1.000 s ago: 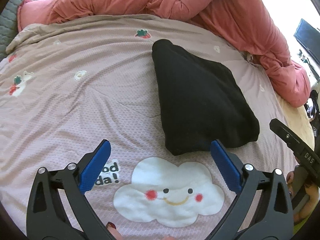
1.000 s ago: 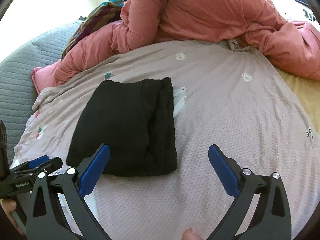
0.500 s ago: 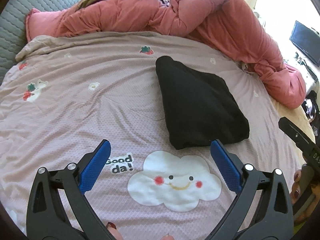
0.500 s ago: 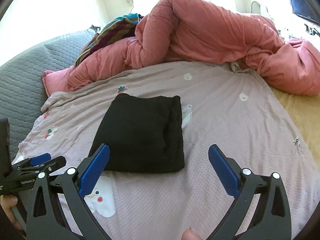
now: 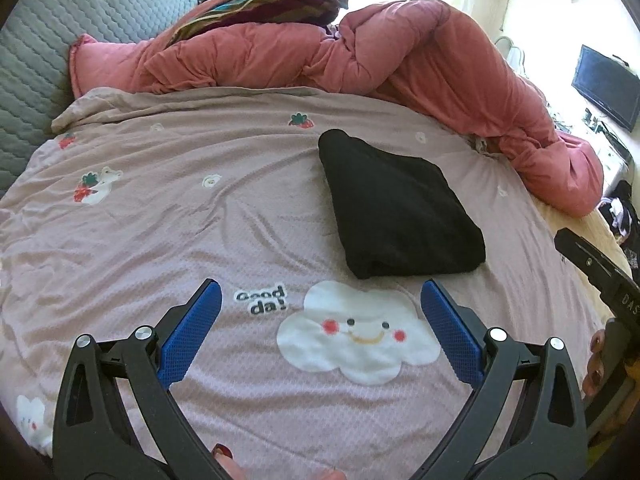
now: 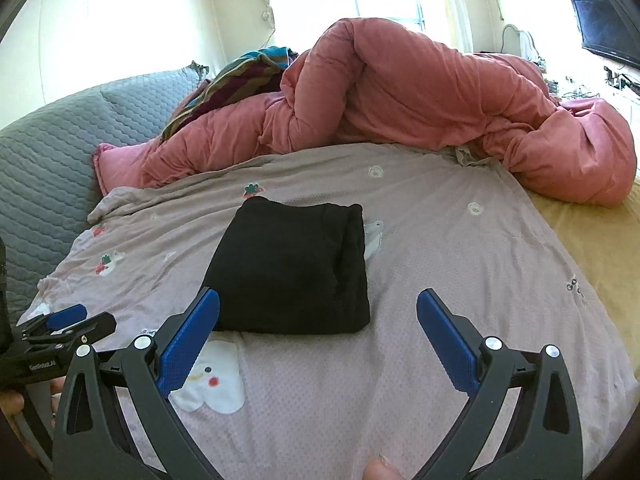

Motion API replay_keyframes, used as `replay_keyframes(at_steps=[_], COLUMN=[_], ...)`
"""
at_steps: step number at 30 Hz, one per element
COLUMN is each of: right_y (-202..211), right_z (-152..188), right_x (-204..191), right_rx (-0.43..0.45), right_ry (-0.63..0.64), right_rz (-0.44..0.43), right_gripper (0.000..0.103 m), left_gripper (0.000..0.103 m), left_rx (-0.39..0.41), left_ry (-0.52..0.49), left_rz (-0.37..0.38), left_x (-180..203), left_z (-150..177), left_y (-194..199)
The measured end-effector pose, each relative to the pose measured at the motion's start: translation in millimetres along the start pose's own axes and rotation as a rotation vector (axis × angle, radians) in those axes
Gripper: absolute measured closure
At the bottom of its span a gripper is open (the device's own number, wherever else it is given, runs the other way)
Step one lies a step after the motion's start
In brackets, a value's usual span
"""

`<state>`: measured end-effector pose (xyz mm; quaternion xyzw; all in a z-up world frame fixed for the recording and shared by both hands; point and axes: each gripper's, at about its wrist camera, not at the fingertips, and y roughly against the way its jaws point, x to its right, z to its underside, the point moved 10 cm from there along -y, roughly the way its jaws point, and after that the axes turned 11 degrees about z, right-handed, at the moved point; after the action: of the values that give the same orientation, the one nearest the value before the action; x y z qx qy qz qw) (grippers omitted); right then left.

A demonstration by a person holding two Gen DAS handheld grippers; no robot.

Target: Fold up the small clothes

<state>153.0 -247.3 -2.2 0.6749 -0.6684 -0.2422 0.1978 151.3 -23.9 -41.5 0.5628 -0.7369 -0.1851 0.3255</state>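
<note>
A black garment (image 5: 396,208) lies folded into a compact rectangle on the pink bedspread (image 5: 180,216); it also shows in the right wrist view (image 6: 292,268). My left gripper (image 5: 320,320) is open and empty, above a white cloud print, short of the garment's near edge. My right gripper (image 6: 318,332) is open and empty, just in front of the garment's near edge, its left finger overlapping the garment's near left corner. The left gripper also shows at the left edge of the right wrist view (image 6: 64,324).
A bunched red-pink duvet (image 5: 400,52) runs along the far side and right of the bed (image 6: 420,88). A grey quilted headboard (image 5: 36,64) stands at the left. A striped blanket (image 5: 272,4) lies behind the duvet. A dark screen (image 5: 606,86) is at the far right.
Both grippers have pulled back and up from the folded garment, so it looks smaller and farther. Both stay open. The garment has not moved.
</note>
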Motion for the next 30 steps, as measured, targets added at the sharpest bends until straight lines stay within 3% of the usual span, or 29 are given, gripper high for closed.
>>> replay_keyframes(at_steps=[10,21,30], right_y=[21,7,5], right_z=[23,74,77], right_x=[-4,-12,-21], right_rx=[0.019,-0.089,-0.093], right_ry=[0.024,0.065,0.08], right_rz=[-0.004,-0.002,-0.01], right_gripper=[0.004,0.004,0.004], left_gripper=[0.01,0.009,0.009], left_rx=[0.021,-0.034,-0.054], left_ry=[-0.032,-0.001,0.014], left_rz=[0.004,0.0,-0.019], left_x=[8,0,-5], left_z=[21,49,55], left_y=[18,10,6])
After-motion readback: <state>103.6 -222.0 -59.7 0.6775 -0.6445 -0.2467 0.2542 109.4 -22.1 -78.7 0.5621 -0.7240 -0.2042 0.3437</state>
